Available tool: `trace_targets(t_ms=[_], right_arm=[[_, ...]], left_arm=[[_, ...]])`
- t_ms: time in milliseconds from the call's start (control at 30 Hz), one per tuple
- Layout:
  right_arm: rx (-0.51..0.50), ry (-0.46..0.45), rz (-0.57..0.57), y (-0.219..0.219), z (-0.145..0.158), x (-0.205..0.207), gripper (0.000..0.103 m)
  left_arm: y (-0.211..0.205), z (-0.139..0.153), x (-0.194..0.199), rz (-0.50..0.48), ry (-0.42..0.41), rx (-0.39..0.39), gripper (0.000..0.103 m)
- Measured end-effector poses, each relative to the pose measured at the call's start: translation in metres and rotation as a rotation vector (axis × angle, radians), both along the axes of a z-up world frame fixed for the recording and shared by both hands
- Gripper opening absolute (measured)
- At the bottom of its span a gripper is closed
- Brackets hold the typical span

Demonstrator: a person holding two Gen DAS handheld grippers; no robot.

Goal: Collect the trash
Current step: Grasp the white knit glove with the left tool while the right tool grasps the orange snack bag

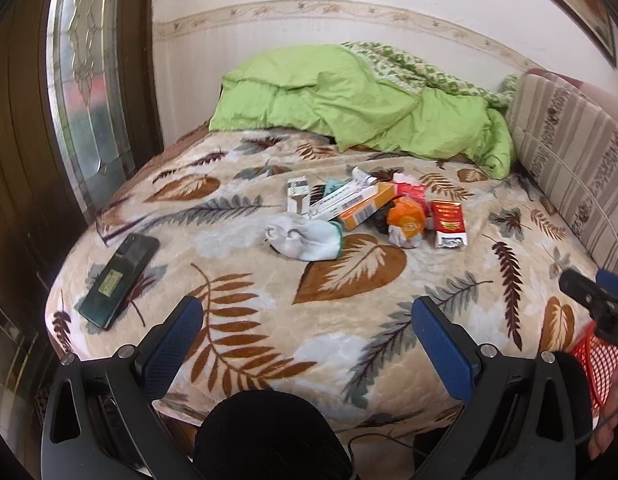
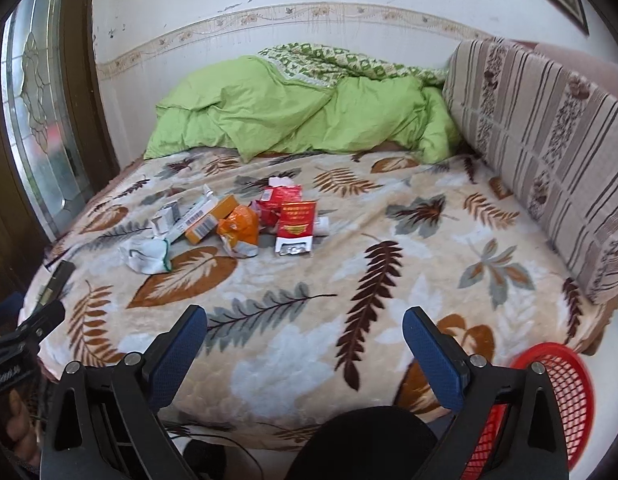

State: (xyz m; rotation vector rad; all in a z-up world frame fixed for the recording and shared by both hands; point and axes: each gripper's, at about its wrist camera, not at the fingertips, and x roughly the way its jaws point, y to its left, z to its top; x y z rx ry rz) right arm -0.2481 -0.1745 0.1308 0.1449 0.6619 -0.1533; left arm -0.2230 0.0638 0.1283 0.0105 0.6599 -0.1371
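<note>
From the left wrist view, the left claw [image 1: 307,336] gapes wide and empty above the leaf-patterned fleece bed blanket [image 1: 349,332], and the heap of crumpled cartons and wrappers [image 1: 373,210] lies well ahead, slightly right of centre. From the right wrist view, the right claw [image 2: 305,344] is likewise spread and empty; the heap sits ahead and leftward, so neither claw seems clearly nearer. Its red-and-white rectangular carton [image 2: 296,227] points its long axis toward the claws. The red plastic mesh basket [image 2: 565,396] waits low right, beside the bed.
</note>
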Motion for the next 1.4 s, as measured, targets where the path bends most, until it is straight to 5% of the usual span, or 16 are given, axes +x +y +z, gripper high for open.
trace_targets(t_ms=[200, 533, 833, 967, 1033, 1067, 1100, 1400], right_arm=[[0.110, 0.066, 0.089, -0.004, -0.021, 0.033, 0.072], [0.236, 0.112, 0.186, -0.001, -0.027, 0.119, 0.073], [0.166, 0.172, 0.206, 0.025, -0.056, 0.210, 0.073], [0.141, 0.212, 0.190, 0.030, -0.077, 0.235, 0.073], [0.134, 0.222, 0.190, 0.031, -0.084, 0.240, 0.064], [0.144, 0.218, 0.192, 0.030, -0.085, 0.240, 0.052], [0.157, 0.206, 0.193, 0.029, -0.084, 0.237, 0.052], [0.182, 0.124, 0.206, 0.022, -0.062, 0.193, 0.051]], left_arm=[[0.014, -0.017, 0.052, 0.012, 0.088, -0.025, 0.103], [0.028, -0.054, 0.157, 0.068, 0.246, -0.127, 0.086], [0.009, -0.077, 0.197, 0.044, 0.235, -0.060, 0.086], [0.004, -0.089, 0.212, 0.020, 0.265, -0.065, 0.047], [0.006, -0.093, 0.215, 0.021, 0.274, -0.085, 0.043], [0.007, -0.093, 0.214, 0.022, 0.267, -0.084, 0.038], [0.007, -0.093, 0.212, 0.019, 0.259, -0.079, 0.032], [-0.003, -0.076, 0.178, -0.046, 0.222, -0.122, 0.025]])
